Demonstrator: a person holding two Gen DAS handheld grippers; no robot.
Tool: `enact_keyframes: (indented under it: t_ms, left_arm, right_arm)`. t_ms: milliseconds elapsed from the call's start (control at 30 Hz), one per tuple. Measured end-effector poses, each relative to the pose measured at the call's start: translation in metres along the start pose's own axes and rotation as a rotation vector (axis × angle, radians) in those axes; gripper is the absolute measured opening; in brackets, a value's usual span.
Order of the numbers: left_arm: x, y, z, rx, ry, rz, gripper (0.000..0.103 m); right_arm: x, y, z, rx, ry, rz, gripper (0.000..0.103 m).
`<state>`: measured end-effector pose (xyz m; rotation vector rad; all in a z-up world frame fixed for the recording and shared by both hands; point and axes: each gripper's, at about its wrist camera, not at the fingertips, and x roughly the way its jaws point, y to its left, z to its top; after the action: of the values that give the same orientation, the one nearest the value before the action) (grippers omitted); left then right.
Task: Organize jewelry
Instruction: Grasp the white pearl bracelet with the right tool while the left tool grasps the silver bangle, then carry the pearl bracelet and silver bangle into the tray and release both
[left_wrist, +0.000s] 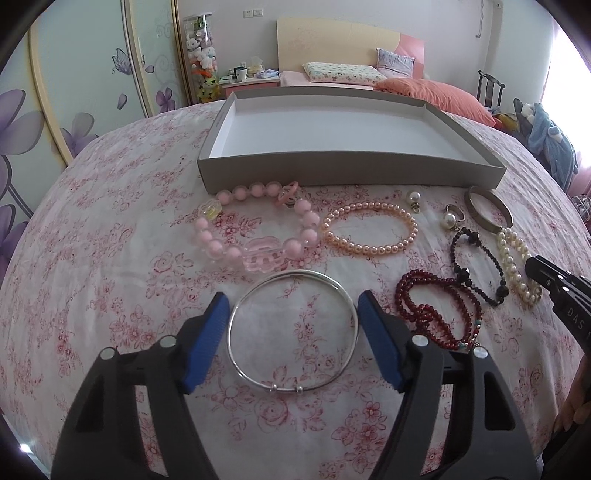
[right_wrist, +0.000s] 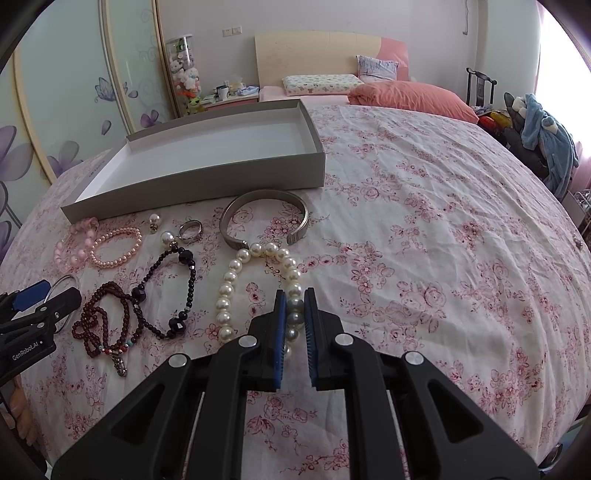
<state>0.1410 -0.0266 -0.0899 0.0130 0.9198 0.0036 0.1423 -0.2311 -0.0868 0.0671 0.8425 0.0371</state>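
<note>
Since the box (left_wrist: 347, 173) ahead of both tongs holds nothing, sorting is barely begun: left gripper (left_wrist: 293, 314) spread apart around silver bangle (left_wrist: 291, 387), right gripper (right_wrist: 294, 306) clamped on pearl strand (right_wrist: 225, 291), approx all pcs left on bedspread (right_wrist: 424, 258)

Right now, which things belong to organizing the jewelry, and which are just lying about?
Job:
- grey box
- silver bangle
- white pearl bracelet
- pink bead bracelet
- left gripper
- right gripper

Lying about:
- orange pillow
- plush toys
- blue garment
</note>
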Motion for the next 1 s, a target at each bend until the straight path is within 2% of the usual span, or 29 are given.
enact_keyframes:
  t_ms: [300, 467, 1000]
  left_arm:
    - [-0.001, -0.001, -0.001, 0.004, -0.004, -0.010, 0.069]
    - [-0.002, 0.000, -0.002, -0.003, -0.011, -0.023, 0.069]
    - [-0.017, 0.019, -0.006, -0.051, -0.055, -0.020, 0.069]
  right_arm:
    - [0.000, -0.001, 0.000, 0.001, -0.001, 0.007, 0.011]
    - [-0.002, -0.006, 0.000, 0.023, -0.010, 0.039, 0.010]
    - [-0.027, 0.006, 0.005, -0.008, -0.099, 0.076, 0.010]
